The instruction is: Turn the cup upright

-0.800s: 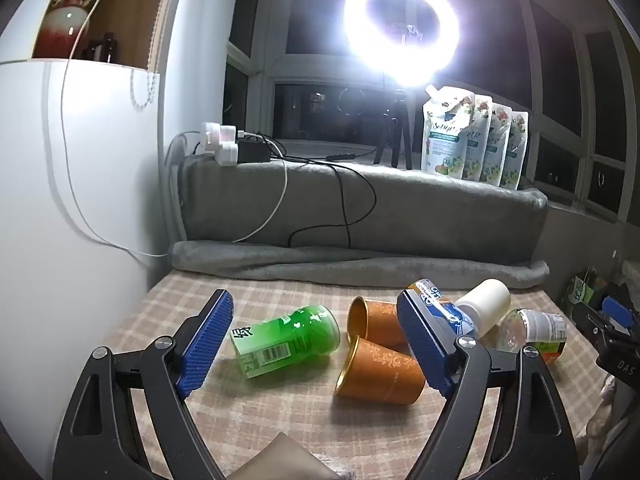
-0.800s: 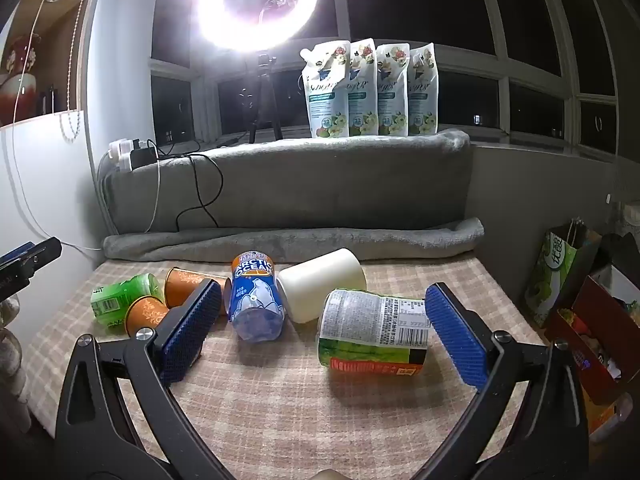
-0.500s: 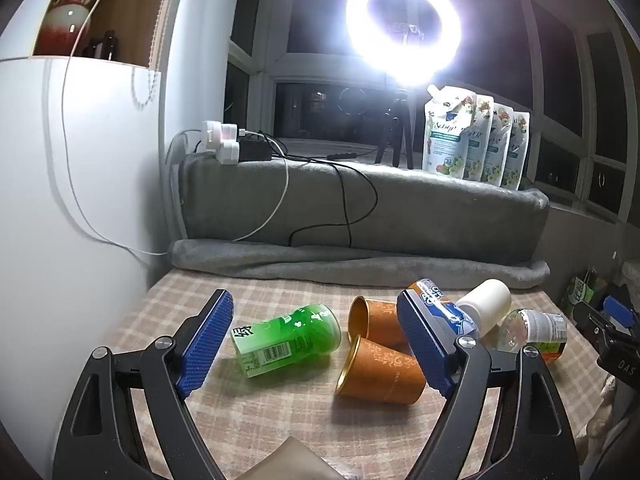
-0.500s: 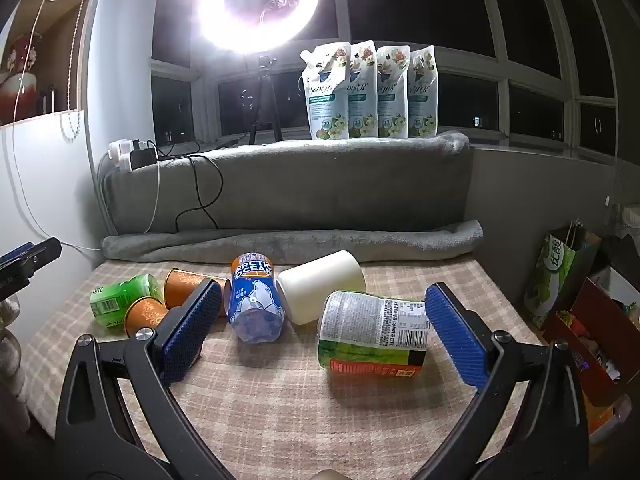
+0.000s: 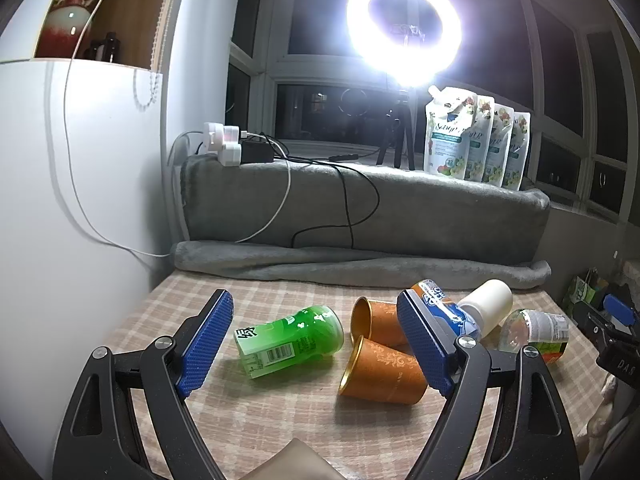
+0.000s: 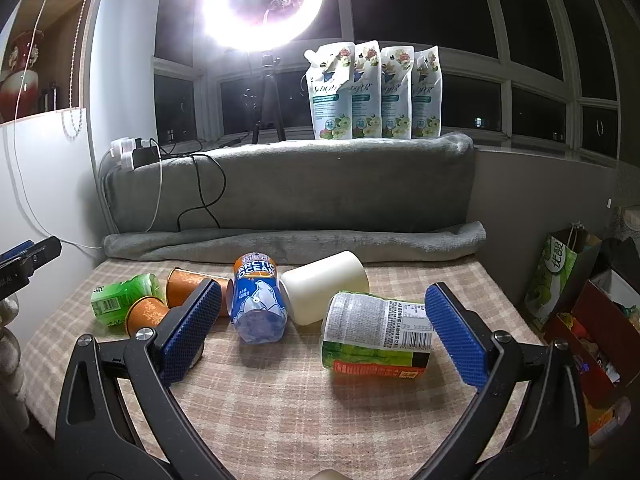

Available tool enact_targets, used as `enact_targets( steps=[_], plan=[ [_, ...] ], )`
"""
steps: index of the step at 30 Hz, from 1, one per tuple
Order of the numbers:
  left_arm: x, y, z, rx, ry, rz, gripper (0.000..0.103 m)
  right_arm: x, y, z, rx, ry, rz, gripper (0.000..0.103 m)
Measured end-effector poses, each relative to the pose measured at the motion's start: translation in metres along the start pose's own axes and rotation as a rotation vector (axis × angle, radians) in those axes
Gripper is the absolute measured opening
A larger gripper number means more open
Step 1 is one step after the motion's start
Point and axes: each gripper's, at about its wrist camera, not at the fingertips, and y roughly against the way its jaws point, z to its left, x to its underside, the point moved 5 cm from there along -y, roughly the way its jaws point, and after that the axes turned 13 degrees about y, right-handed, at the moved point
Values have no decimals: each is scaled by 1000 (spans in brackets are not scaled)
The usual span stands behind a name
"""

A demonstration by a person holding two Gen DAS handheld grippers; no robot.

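Several cups and bottles lie on their sides on a checked tablecloth [image 5: 280, 420]. Two orange paper cups [image 5: 382, 370] [image 5: 378, 322] lie with gold mouths facing left; they also show in the right wrist view [image 6: 146, 314] [image 6: 186, 284]. A white cup [image 6: 324, 292] lies beside a blue Arctic Ocean bottle [image 6: 258, 300]. My left gripper [image 5: 316, 344] is open and empty, above a green bottle [image 5: 290, 340]. My right gripper [image 6: 324, 330] is open and empty, around a green-and-orange labelled bottle [image 6: 376, 334].
A grey blanket roll [image 6: 292, 240] and covered ledge bound the table's back. A white wall [image 5: 60, 220] stands at the left. Cables [image 5: 344, 208] hang over the ledge. A ring light [image 6: 262, 4] and several pouches [image 6: 376, 92] stand behind. Bags and boxes [image 6: 576, 304] sit right of the table.
Both views have shifted very slightly; the objects sit a touch lower in the right wrist view. Nothing was taken hold of or moved on the table.
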Motion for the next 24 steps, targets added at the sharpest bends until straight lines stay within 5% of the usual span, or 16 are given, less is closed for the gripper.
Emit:
enact_targets(
  steps=[24],
  plan=[
    [2, 0, 1, 0, -7, 3, 84, 1, -2, 3, -3, 3, 0, 103]
  ],
)
